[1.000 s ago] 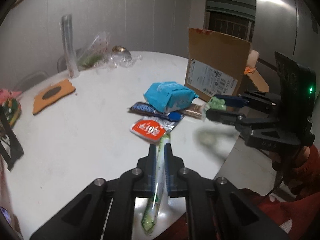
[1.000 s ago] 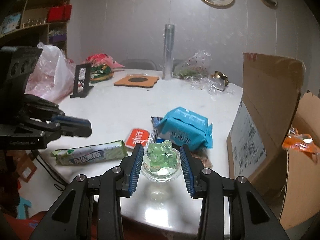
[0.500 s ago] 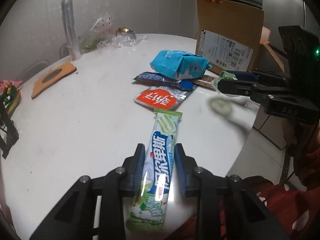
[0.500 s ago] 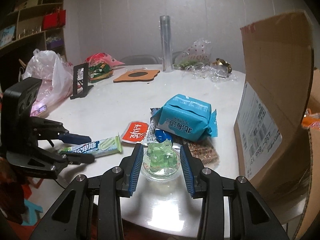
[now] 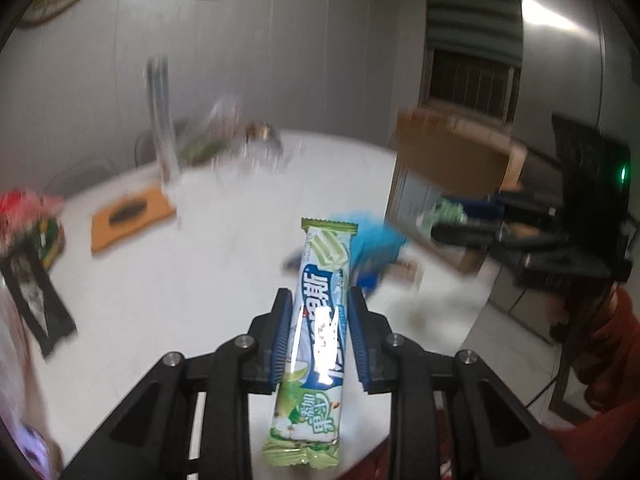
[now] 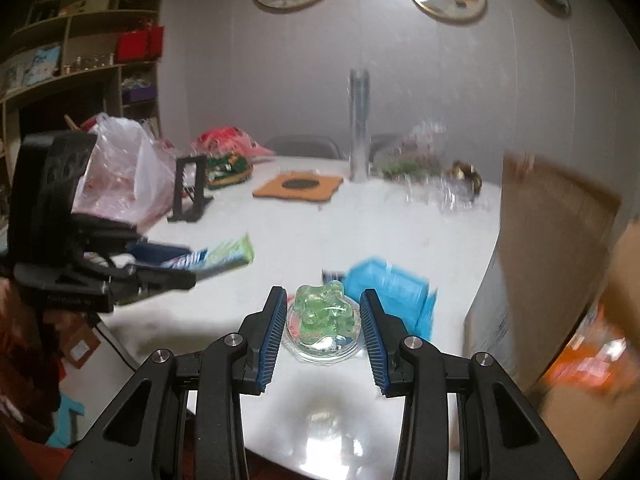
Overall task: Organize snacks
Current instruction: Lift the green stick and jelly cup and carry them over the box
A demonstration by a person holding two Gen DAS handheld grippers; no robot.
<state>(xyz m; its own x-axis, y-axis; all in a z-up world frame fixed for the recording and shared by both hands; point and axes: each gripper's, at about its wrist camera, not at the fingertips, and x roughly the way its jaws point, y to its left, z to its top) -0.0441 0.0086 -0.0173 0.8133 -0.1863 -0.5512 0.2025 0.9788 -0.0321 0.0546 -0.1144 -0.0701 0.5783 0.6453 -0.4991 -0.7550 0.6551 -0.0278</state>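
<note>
Each view looks forward and slightly down along its own tongs, close above the near edge of the round bench (image 5: 168, 292). The left view faces the far wall and a window at its right; the right view faces the wall and shelves at its left. Both share the bench (image 6: 360, 232), the box (image 5: 452, 160) (image 6: 552, 240), and each other's tongs.
</note>
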